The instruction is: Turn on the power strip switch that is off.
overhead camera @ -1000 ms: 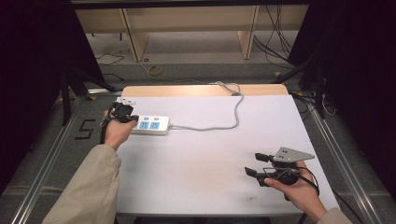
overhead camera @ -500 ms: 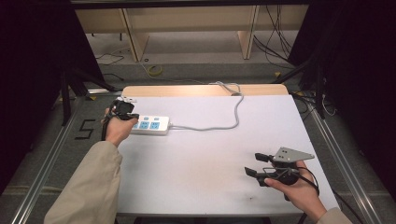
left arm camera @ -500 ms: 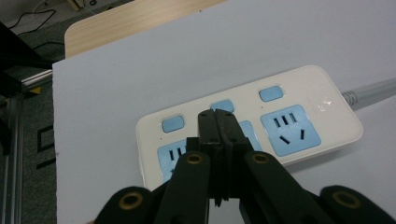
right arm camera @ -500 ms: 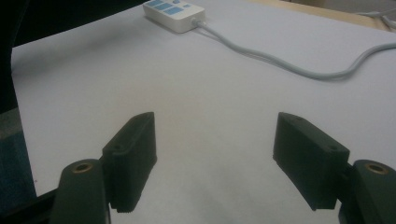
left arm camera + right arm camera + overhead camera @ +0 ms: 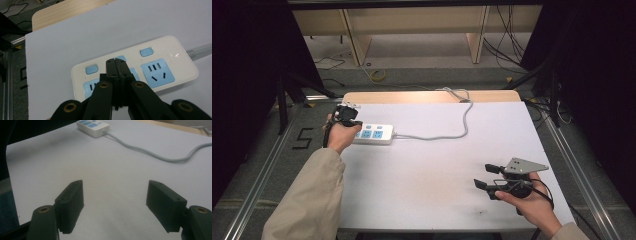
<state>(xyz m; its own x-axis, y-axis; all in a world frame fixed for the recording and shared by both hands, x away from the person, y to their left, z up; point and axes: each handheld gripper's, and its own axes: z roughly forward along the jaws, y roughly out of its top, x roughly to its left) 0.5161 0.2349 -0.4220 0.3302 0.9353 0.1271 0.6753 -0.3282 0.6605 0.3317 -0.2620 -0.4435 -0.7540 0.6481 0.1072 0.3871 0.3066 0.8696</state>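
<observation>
The left gripper (image 5: 116,61), jaws pressed together and empty, hovers over the power strip (image 5: 172,53), likely about to press a blue switch (image 5: 146,52); next calls for lowering. The right gripper (image 5: 115,202) idles, jaws wide.

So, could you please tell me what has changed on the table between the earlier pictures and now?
Nothing has visibly changed. The left gripper stays shut with its tips over the middle switch of the power strip, gripping nothing. The right gripper stays open above the bare table at the near right. The power strip and its cable lie where they were.
</observation>
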